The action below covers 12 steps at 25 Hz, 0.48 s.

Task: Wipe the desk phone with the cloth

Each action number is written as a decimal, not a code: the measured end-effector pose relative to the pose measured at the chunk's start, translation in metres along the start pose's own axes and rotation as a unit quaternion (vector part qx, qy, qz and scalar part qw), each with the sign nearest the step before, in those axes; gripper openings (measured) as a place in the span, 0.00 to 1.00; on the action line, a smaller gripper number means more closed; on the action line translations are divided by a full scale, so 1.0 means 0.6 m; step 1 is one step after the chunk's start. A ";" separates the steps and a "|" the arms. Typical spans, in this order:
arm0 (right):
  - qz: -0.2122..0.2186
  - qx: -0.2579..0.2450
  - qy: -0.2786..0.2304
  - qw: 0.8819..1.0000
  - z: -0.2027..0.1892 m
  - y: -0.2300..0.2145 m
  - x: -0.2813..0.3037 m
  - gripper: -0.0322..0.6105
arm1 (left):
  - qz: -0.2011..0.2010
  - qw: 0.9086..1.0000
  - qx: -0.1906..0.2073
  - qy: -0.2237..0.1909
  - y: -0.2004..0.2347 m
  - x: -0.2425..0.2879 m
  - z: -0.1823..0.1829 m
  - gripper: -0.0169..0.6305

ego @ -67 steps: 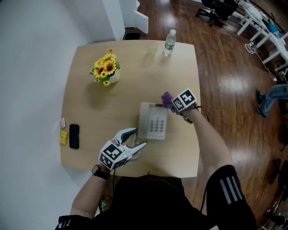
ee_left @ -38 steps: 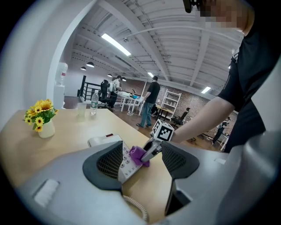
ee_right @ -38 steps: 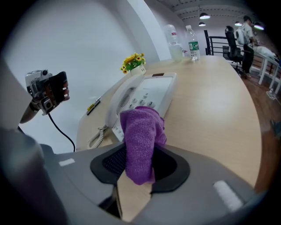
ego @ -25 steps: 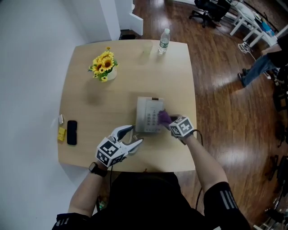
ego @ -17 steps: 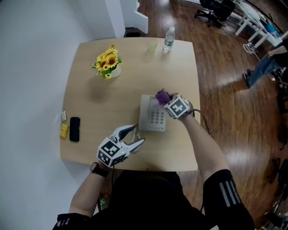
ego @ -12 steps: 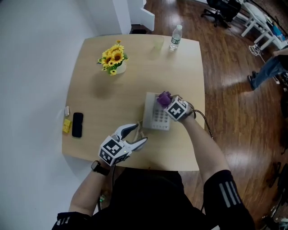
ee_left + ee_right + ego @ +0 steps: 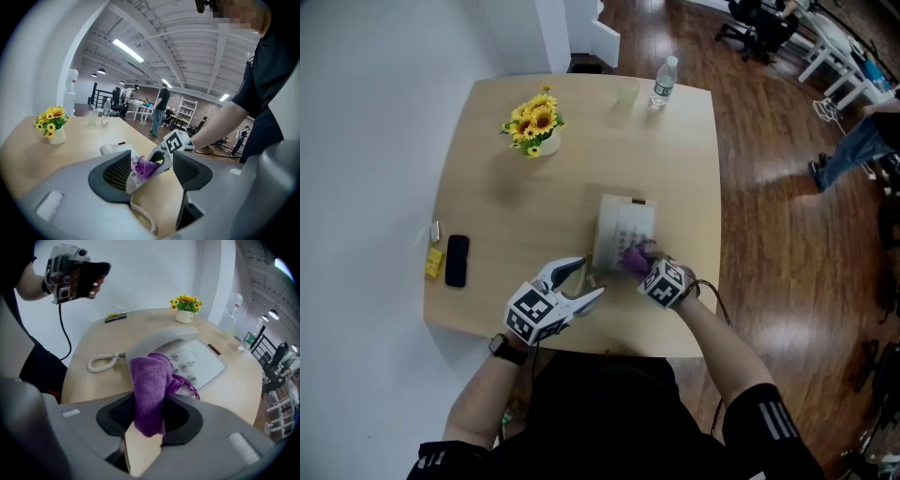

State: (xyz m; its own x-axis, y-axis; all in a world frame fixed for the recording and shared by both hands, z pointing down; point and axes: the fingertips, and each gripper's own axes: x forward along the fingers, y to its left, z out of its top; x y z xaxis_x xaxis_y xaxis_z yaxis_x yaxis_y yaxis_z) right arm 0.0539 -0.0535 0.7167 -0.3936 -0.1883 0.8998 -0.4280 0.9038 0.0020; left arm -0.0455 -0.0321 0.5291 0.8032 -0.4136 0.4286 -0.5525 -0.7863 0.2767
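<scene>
- Phone lies on the desk, right of centre. Its long axis runs from the person's side towards the far edge, a bit skewed.
- Handset rests in its cradle along the phone's left side, with the keypad to its right. A small red mark shows at the far end.
- Coiled cord comes off the near-left end and lies on the desk.
- Right tongs are clamped on the purple cloth. The cloth is bunched, stands upright between the jaws and sticks out past them.
- The cloth's free end rests on the near end of the phone, over the lower keys and just beside the handset.
- Right tongs point away from the person and slightly left, roughly along the phone's long axis.
- Left tongs have their jaws wide apart with nothing in them. They are held above the desk's near edge, just beside the phone's near-left corner, and point at the phone and the cloth.
- Sunflowers in a white pot stand far-left on the desk, well apart from the phone.
- Bottle and clear cup stand at the far edge, near each other.
- Black mobile lies at the left edge, a yellow item just beside it.
</scene>
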 end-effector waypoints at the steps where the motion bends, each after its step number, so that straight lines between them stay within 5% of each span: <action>1: 0.003 -0.005 0.003 1.000 -0.006 0.014 0.002 0.29 | -0.001 1.000 0.001 -0.001 -0.001 0.001 0.002 0.45; 7: 0.025 0.012 -0.017 0.999 0.020 0.016 -0.012 0.29 | -0.002 1.000 0.002 -0.002 -0.002 -0.002 -0.001 0.45; 12: -0.044 0.053 -0.069 0.995 0.129 -0.131 -0.032 0.30 | 0.007 1.000 -0.003 -0.002 0.002 -0.012 -0.005 0.45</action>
State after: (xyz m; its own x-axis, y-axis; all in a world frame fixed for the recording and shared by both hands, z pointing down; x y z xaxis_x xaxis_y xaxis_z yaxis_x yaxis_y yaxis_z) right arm 0.0322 -0.1504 0.6657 -0.4558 -0.3227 0.8295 -0.5463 0.8372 0.0256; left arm -0.0525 -0.0289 0.5290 0.7966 -0.4257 0.4291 -0.5643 -0.7782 0.2756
